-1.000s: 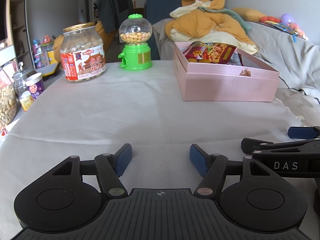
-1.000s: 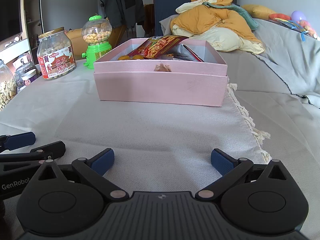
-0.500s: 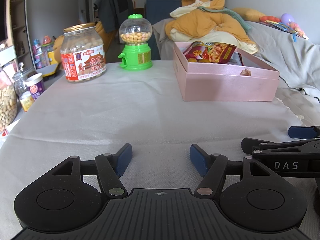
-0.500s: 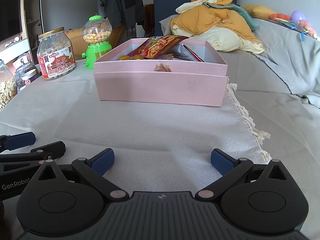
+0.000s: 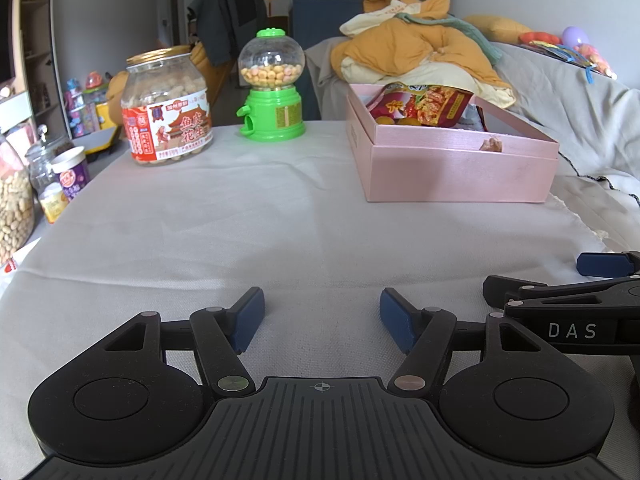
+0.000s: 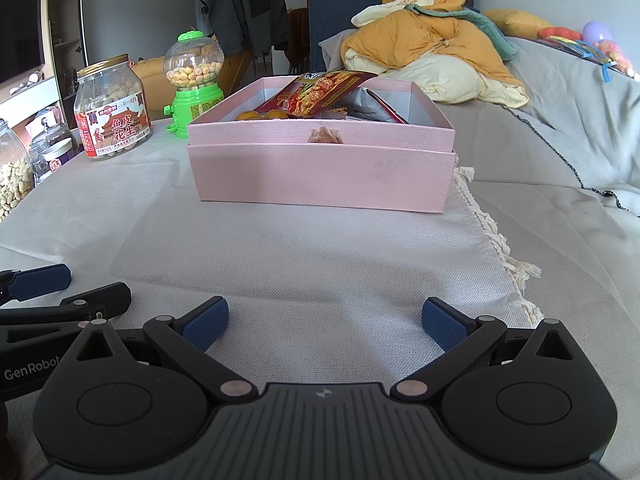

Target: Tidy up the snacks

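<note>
A pink box [image 5: 460, 172] [image 6: 320, 176] stands on the white cloth, holding a red snack bag [image 5: 420, 106] [image 6: 324, 92] and some orange pieces. A small brown wrapped sweet [image 6: 325, 135] sits on the box's near rim. At the back left are a peanut jar [image 5: 166, 108] [image 6: 112, 114] and a green candy dispenser [image 5: 272, 88] [image 6: 194, 84]. My left gripper [image 5: 322, 320] rests low over the cloth, open, nothing between its fingers. My right gripper [image 6: 324, 322] stands open beside it, wider, also empty. Each gripper shows at the edge of the other's view.
Glass jars of nuts [image 5: 14, 208] and small cups [image 5: 74, 172] crowd the table's left edge. The cloth's fringed edge [image 6: 496, 240] runs along the right, beside a grey covered sofa [image 6: 560, 120] piled with yellow bedding [image 5: 416, 52].
</note>
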Demonstrator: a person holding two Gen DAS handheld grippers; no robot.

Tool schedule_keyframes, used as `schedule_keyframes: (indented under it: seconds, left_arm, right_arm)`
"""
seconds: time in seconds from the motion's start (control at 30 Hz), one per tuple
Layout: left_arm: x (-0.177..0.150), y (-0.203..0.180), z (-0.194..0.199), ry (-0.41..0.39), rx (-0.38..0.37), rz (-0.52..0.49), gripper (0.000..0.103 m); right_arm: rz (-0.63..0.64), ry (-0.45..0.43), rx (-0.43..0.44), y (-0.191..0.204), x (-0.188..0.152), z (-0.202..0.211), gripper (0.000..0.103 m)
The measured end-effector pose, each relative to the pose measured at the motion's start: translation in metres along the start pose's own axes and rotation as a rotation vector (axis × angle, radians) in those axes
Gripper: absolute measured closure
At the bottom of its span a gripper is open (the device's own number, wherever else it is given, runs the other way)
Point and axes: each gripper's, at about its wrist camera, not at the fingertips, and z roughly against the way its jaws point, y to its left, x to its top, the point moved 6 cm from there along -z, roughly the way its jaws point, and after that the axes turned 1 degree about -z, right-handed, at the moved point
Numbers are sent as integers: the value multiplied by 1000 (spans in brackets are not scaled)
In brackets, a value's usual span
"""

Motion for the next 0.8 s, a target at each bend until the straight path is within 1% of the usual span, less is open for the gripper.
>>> schedule_keyframes:
  seconds: [0.6,0.8]
  left_arm:
    - [0,0,0,0,-1,0,32]
    - [1,-2,3,-5,-2,-15,36]
  right_arm:
    - [0,0,0,0,0,0,0]
    - [0,0,0,0,0,0,0]
